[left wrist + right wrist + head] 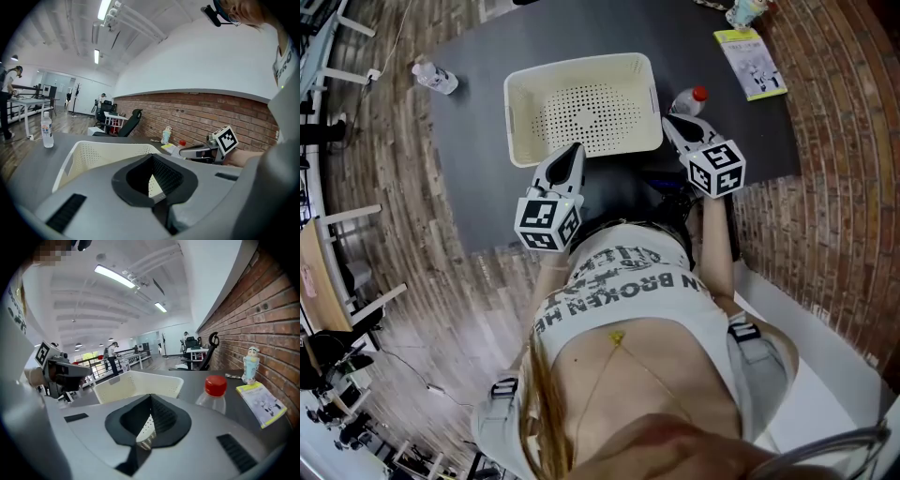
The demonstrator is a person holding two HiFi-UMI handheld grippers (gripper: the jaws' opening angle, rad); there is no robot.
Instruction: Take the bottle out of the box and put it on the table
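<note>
- A dark grey table point(478, 178) stands on a wood-plank floor point(384, 197) against a brick wall point(272, 310). The room behind is a long, white-ceilinged workspace with strip lights, desks and office chairs.
- At the upper right of the head view a yellow booklet point(751, 62) lies on the table, with a small figurine point(251, 363) beyond it. A second clear bottle point(434, 77) stands at the table's upper-left corner, well apart from everything else.
- The white perforated box point(581, 62) sits mid-table, and nothing is visible inside it.
- The red-capped bottle point(689, 99) is already out. It rests on the table just beside the box's right wall.
- The right gripper point(670, 121) is just below the bottle in the head view. Its jaws are pressed together with nothing between them, so it no longer holds the bottle.
- The left gripper point(575, 150) points at the box's near wall, its jaws also together and empty.
- Judged from this, the placing step looks finished. The next move is only to draw the right gripper away without knocking the bottle.
</note>
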